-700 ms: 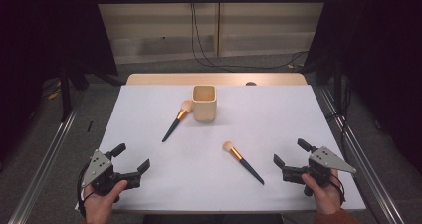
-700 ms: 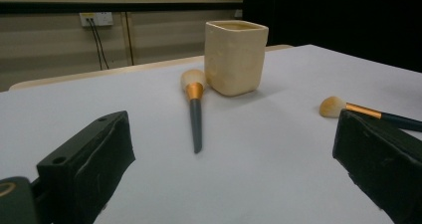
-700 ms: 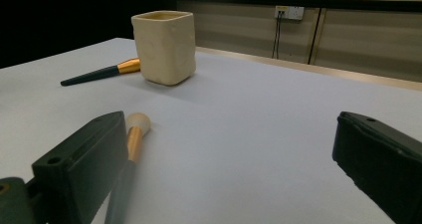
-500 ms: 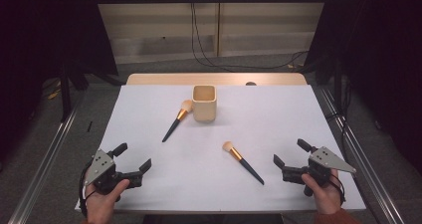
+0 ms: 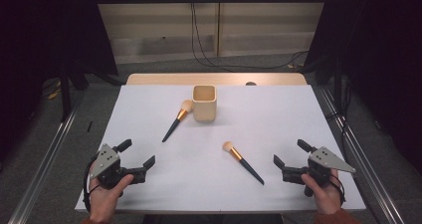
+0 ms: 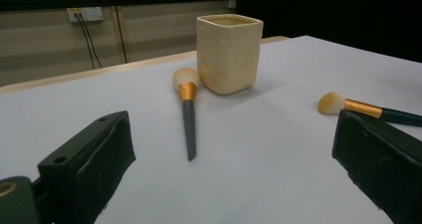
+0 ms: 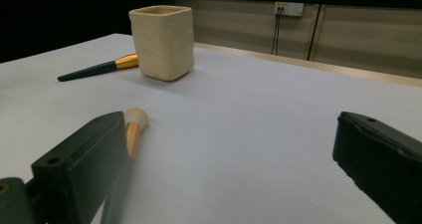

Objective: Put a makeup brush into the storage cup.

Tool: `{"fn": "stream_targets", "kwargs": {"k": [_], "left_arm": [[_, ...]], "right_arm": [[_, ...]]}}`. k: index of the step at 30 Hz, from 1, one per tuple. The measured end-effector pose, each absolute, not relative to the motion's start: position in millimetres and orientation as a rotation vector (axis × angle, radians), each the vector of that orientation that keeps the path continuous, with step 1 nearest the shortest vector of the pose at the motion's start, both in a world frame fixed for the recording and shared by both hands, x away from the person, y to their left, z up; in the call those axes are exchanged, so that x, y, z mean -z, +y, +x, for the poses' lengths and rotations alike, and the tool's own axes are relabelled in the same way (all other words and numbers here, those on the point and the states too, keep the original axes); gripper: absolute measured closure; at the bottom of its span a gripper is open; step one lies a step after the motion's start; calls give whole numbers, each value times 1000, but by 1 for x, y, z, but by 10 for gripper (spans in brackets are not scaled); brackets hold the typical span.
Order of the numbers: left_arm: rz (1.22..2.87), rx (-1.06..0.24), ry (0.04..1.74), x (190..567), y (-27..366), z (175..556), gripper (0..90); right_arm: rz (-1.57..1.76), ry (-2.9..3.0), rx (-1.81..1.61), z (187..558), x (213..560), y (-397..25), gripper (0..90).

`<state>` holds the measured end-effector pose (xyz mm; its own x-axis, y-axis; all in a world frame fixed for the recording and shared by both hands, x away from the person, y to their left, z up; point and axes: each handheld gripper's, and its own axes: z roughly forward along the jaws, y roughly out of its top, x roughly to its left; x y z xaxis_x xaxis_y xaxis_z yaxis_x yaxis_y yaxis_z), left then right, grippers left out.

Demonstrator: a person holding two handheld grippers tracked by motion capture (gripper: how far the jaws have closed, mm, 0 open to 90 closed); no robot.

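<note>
We hold the left tool (image 5: pixel 138 157) over the near left corner of the counter (image 5: pixel 308 114), its jaws spread wide apart and gripping nothing. The right tool (image 5: pixel 289 158) sits over the near right corner, its jaws likewise wide apart and empty.

We take the cream cup (image 5: pixel 204 102) as our landmark; it stands upright toward the far middle of the counter. One brush (image 5: pixel 175 122) lies flat to the left of the cup, its pale bristle head just beside the cup's lower left wall and its dark handle slanting away toward us and the left tool. In the left gripper view that brush (image 6: pixel 185 109) lies between the jaws' line of sight, head near the cup (image 6: pixel 229 52).

The second brush (image 5: pixel 243 161) lies flat well nearer us than the cup and a little to its right, bristles toward the cup, dark handle running toward the right tool. In the right gripper view its head (image 7: pixel 135 120) shows just past the left-hand jaw, apart from it.
</note>
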<state>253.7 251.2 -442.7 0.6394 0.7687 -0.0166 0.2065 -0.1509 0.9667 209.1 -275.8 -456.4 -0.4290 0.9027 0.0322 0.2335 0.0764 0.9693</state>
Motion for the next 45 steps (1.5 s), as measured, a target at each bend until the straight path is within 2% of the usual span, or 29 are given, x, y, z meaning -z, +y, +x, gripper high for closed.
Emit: {"fn": "stream_targets", "kwargs": {"k": [12,13,18,32,45], "left_arm": [[1713,-581,789,433,241,278,28],[1712,-543,808,430,239,283,33],[1739,-590,792,423,234,293,32],[1819,-573,798,423,220,311,32],[1800,-552,810,429,215,335,31]], "right_arm": [[1123,1752,-1390,208,458,-275,3],[1123,1750,-1394,208,457,-274,3],[1119,1758,-1392,207,457,-273,4],[1119,1756,-1392,206,457,-272,3],[1127,1766,-1397,207,459,-272,4]]}}
